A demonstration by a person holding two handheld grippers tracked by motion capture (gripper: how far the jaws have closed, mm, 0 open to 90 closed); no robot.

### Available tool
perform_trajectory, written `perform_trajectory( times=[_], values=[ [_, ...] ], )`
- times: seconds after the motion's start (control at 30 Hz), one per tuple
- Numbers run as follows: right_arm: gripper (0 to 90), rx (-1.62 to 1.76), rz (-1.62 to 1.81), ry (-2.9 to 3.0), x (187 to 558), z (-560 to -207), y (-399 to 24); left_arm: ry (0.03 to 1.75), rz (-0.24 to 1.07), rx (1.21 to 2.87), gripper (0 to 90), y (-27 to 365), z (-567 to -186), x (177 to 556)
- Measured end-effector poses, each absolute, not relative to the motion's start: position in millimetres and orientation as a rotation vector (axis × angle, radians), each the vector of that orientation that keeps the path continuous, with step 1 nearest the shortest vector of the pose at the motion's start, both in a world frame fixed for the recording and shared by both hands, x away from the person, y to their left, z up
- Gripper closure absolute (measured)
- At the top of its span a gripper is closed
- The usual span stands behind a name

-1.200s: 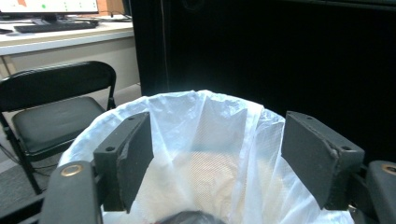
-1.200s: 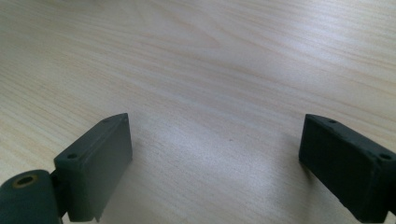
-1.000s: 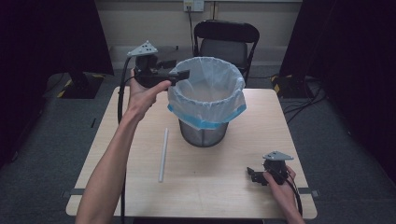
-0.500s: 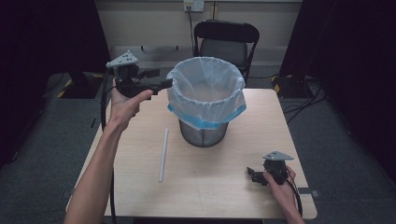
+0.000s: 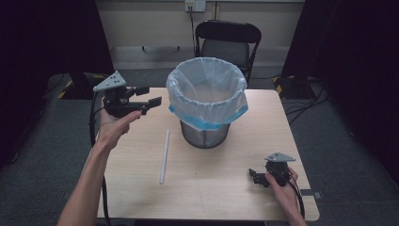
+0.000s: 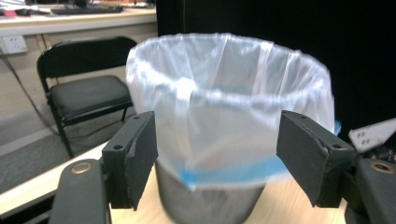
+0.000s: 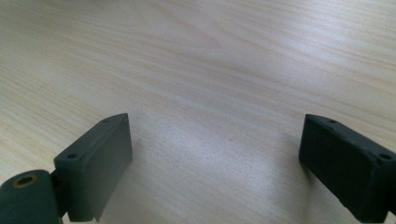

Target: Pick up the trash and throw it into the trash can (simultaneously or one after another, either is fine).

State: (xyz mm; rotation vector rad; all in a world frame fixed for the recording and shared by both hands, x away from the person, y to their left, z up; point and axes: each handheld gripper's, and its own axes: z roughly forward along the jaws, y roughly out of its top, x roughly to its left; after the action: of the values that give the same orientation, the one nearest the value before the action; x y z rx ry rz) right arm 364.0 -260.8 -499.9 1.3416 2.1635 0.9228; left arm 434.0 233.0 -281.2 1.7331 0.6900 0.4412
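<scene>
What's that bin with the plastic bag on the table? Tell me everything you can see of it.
The bin is a small round basket of dark metal mesh, standing upright near the far middle of the wooden table. A thin, see-through white bag lines it, folded out over the rim, with a blue band along its lower edge. It looks empty. Nothing touches it.

We see a metal mesh bin (image 5: 205, 134) upright mid-table, lined with a thin white bag (image 5: 207, 92) (blue band folded over its rim); a white tube (image 5: 163, 156) lies flat nearby
</scene>
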Motion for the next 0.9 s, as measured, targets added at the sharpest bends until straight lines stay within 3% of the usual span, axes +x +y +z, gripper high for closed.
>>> perform_trajectory(
  times=[0.9],
  values=[
    [8.8,1.341,0.924,2.161,364.1,-500.0,-260.7,0.842,0.326,1.85,28.8,247.7,-384.2,383.6]
  ],
)
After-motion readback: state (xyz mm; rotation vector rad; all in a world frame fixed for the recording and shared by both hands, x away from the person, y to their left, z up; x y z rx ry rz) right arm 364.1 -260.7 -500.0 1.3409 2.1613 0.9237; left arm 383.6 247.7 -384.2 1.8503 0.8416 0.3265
